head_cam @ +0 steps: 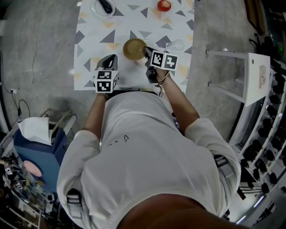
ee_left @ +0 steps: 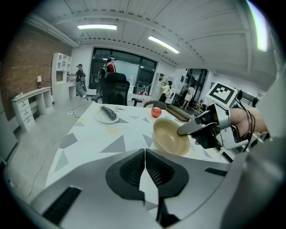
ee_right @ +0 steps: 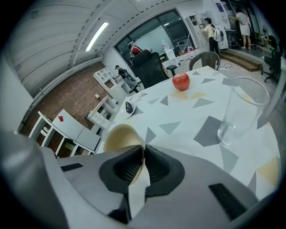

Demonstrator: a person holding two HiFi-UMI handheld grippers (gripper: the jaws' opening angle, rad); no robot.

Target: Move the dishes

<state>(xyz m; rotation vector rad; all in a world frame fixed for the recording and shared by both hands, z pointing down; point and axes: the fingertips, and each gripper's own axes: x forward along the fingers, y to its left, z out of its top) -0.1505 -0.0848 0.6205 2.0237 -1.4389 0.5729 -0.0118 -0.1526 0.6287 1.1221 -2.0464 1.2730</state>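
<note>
A tan bowl (head_cam: 134,48) is near the middle of the triangle-patterned table (head_cam: 89,40), tilted with its opening turned toward my left gripper. My right gripper (head_cam: 145,52) is shut on the bowl's right rim. In the right gripper view the rim (ee_right: 134,134) runs between the closed jaws (ee_right: 144,150). In the left gripper view the bowl (ee_left: 170,136) hangs from the right gripper (ee_left: 185,129). My left gripper (head_cam: 112,57) sits just left of the bowl, shut and empty, its jaws (ee_left: 144,154) meeting with nothing between them.
A clear glass (head_cam: 176,44) stands just right of the bowl, close to the right gripper. At the table's far side are a red apple (head_cam: 164,5) and a white plate with an aubergine (head_cam: 103,6). A white rack (head_cam: 250,76) stands to the right.
</note>
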